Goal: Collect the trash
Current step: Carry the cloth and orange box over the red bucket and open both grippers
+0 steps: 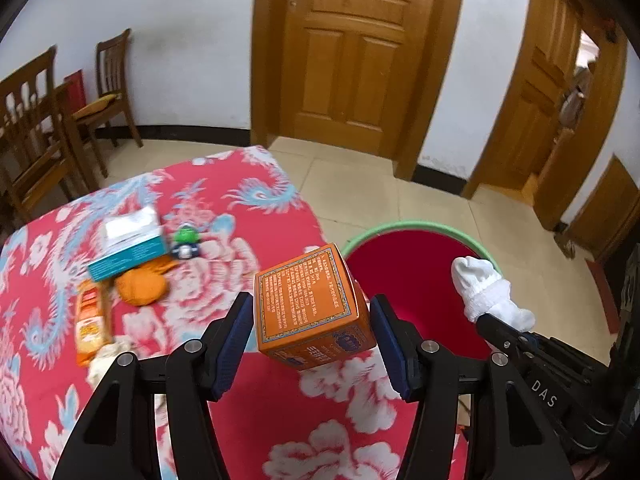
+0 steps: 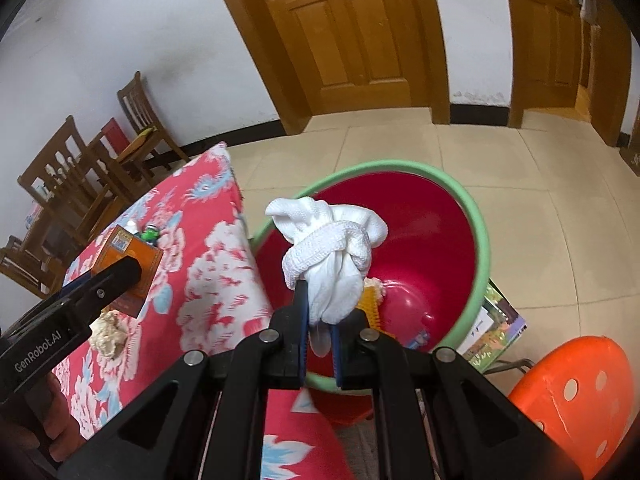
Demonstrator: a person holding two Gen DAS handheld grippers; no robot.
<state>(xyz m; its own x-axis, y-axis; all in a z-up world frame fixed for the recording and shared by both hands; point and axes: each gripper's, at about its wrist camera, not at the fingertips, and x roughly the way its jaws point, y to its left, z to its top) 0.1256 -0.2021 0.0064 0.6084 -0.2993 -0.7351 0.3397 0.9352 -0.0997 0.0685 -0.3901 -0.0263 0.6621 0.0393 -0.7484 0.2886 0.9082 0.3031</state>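
Note:
My left gripper (image 1: 312, 344) is shut on an orange box (image 1: 310, 306) and holds it above the red flowered tablecloth (image 1: 248, 420), next to the bin. My right gripper (image 2: 320, 320) is shut on a knotted white cloth (image 2: 332, 248) and holds it over the open red bin with a green rim (image 2: 436, 240). The cloth also shows in the left wrist view (image 1: 486, 288), over the bin (image 1: 404, 276). Some trash lies at the bin's bottom (image 2: 372, 296). The orange box and the left gripper also show in the right wrist view (image 2: 128, 258).
On the table lie a teal tissue box (image 1: 128, 246), an orange pouch (image 1: 142, 286), an orange snack packet (image 1: 90, 322), a green toy (image 1: 186, 240) and crumpled paper (image 2: 110, 334). Wooden chairs (image 1: 36, 128) stand far left. An orange stool (image 2: 576, 396) and a book (image 2: 496, 328) are right of the bin.

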